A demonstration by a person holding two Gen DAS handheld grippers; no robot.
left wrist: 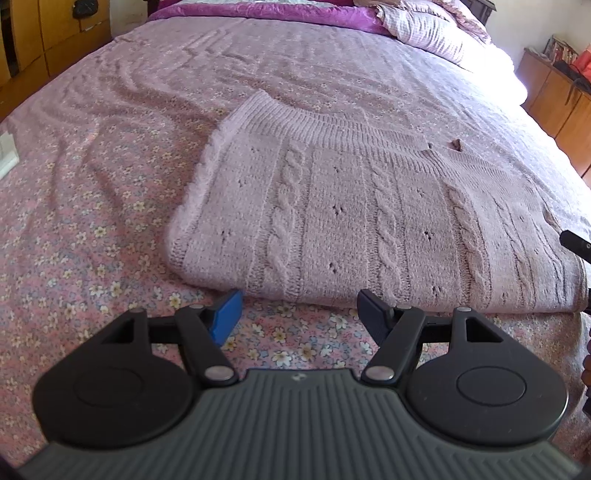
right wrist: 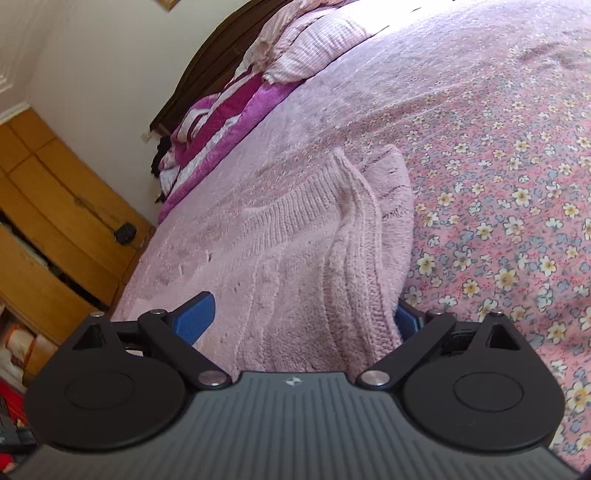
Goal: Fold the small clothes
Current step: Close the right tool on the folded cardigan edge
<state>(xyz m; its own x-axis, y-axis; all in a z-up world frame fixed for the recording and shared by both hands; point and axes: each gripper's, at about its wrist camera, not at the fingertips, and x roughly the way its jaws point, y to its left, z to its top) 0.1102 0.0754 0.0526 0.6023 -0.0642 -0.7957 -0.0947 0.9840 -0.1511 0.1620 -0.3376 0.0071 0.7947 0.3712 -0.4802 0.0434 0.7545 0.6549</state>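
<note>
Setting: bedroom; bed under a pink floral bedsheet (left wrist: 92, 229), magenta quilt (left wrist: 295, 11) and checked pillow (left wrist: 432, 33) along the top of the frame, wooden cabinets (right wrist: 62, 206) at the left of the right wrist view.

Item: pink cable-knit sweater (left wrist: 351, 221), lying flat at centre frame, partly folded. Ribbed hem toward the top of the frame; long axis runs left to right across the left wrist view.

Left tool (left wrist: 299, 314): released, nothing between its jaws; the sweater's near edge lies just beyond its tips, toward the top of the frame.

Right tool (right wrist: 303, 317): nearer; jaws wide, a raised ridge of knit passes between them. Whether the pads press on it cannot be told.
</note>
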